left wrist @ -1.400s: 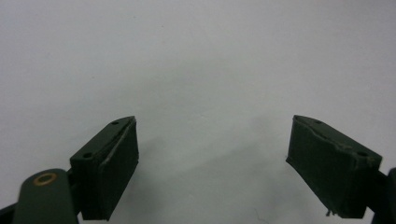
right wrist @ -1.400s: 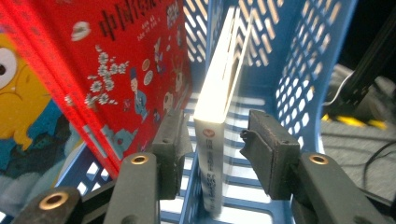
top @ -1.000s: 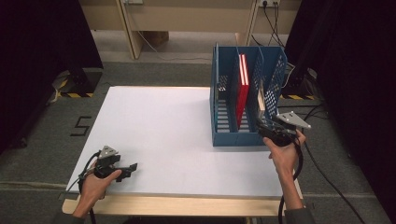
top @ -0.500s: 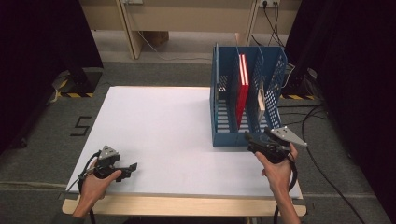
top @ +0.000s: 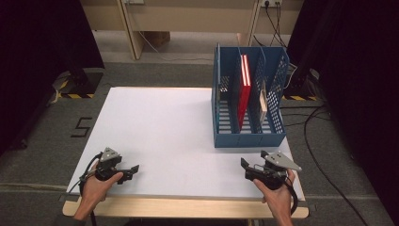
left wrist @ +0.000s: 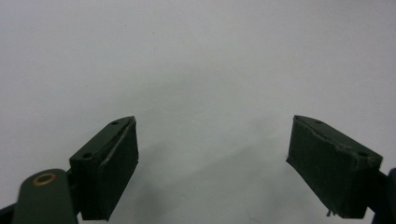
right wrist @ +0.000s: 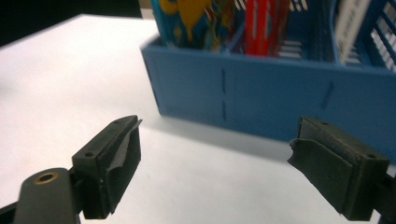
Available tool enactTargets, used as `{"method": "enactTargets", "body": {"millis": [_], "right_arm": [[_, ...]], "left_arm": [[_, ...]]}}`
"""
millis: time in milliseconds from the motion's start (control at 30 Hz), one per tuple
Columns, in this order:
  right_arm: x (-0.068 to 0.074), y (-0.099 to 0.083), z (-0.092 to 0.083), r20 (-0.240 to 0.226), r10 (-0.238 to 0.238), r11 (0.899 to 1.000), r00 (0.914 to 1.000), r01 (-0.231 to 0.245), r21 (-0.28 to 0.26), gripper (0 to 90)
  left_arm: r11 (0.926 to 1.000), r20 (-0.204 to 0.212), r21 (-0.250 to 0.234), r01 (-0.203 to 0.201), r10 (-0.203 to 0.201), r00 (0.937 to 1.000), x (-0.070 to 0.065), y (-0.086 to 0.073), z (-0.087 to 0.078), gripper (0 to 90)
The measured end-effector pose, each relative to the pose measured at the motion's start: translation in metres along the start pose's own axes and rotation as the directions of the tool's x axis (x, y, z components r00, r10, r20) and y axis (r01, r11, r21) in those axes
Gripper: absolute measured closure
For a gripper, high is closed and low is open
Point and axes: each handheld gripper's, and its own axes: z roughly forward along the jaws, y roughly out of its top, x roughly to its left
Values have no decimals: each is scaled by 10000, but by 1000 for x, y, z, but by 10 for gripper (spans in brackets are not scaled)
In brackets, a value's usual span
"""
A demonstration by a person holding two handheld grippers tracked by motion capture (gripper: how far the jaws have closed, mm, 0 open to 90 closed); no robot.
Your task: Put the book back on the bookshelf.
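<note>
Right gripper [top: 245, 165]: we see jaws spread wide, just been opening, nothing between them.
Blue rack [top: 249, 136]: on the table's far right, just ahead of it.
Left gripper [top: 133, 169]: we see it gaping, empty.

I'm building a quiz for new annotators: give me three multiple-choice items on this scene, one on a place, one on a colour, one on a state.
1. Where does the blue file rack stand on the table?
A. far right part
B. near left corner
C. centre

2. What colour is the book in the rack's middle slot?
A. green
B. red
C. black

3. How are the right gripper jaws?
A. shut on a book
B. shut on nothing
C. open, nothing between them

Key: 1 A, the high view shows it there; 2 B, its cover is red; 3 C, only bare table lies between the pads.
</note>
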Motion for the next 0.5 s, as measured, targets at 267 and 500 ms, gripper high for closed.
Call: {"method": "enactTargets", "body": {"millis": [267,500], "right_arm": [[-9,-32,-2,283,-104,9930,9995,70,1179,172],[-15,-47,-4,486,-154,9747,9987,42,2234,173]], "left_arm": [[9999,61,73,-75,75,10000,-1,0,0,155],[9990,80,346,-280,278,9996,-3,-2,3,154]]}}
